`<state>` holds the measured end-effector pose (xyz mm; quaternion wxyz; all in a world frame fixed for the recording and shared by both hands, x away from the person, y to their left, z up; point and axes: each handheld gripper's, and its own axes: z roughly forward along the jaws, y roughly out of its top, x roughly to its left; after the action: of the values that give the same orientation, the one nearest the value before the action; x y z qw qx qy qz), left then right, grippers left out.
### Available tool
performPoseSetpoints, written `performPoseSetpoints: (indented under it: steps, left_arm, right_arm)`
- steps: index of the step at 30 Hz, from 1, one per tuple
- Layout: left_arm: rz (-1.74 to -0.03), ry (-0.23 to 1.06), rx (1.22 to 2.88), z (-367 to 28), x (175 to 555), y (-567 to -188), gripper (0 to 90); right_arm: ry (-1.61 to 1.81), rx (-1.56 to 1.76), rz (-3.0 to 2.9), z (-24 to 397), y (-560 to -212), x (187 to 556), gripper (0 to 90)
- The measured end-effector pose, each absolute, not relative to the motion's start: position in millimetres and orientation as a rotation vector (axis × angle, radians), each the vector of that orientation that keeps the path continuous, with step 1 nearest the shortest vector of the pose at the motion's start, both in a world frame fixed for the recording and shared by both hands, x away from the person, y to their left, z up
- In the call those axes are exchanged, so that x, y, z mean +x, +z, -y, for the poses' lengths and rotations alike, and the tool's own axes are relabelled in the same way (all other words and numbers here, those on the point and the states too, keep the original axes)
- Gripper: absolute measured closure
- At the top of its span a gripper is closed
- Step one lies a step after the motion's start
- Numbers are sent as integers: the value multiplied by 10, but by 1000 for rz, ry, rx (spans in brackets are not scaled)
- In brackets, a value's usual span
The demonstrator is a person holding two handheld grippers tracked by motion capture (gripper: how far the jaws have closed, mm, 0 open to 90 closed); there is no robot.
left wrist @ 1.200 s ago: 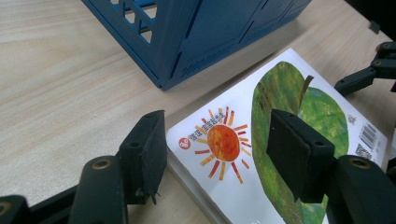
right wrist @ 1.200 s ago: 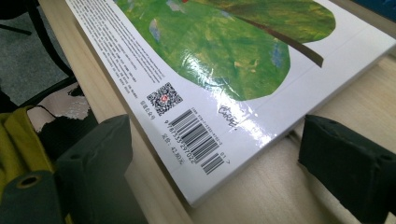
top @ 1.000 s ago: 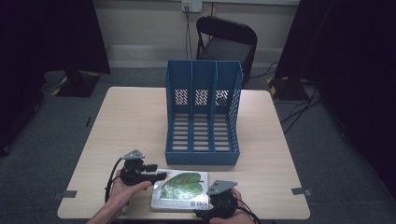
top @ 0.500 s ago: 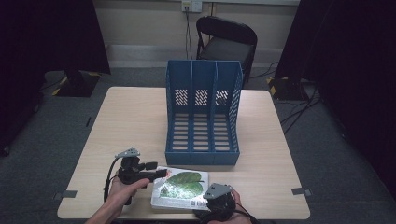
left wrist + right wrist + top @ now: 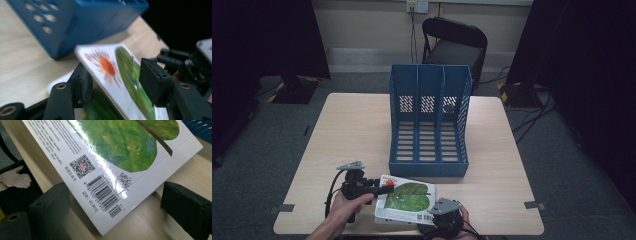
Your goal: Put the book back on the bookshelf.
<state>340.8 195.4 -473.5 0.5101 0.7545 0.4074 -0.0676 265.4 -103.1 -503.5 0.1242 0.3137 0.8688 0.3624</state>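
Note:
A thin white book (image 5: 404,200) with a green leaf cover lies near the table's front edge, just in front of the blue three-slot file rack (image 5: 429,120). My left gripper (image 5: 384,190) reaches in from the left. In the left gripper view its jaws (image 5: 117,82) straddle the book's (image 5: 110,67) tilted edge. They have just been closing and still stand apart from the cover. My right gripper (image 5: 443,209) is at the book's front right corner. In the right gripper view it (image 5: 117,205) stands wide, with the barcode corner of the book (image 5: 112,152) between the pads.
The rack (image 5: 75,22) stands mid-table with its open side toward me. A black folding chair (image 5: 454,45) is behind the table. Bare tabletop (image 5: 347,130) lies left of the rack. The right gripper's body (image 5: 197,67) shows beyond the book in the left gripper view.
The left jaws have narrowed around the book's left edge. Both hands have stayed almost where they were.

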Motion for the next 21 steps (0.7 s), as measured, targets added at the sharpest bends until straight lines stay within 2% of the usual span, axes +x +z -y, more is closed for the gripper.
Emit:
performPoseSetpoints:
  steps: [5,21]
  left_arm:
    - [-909,-188,1918,-1744,3346,-4760,433]
    - [-939,-245,1950,-1708,3441,-4849,406]
  right_arm:
    - [1061,914,-2532,1023,-5037,2661,81]
    - [1079,878,-2584,1012,-5016,2772,82]
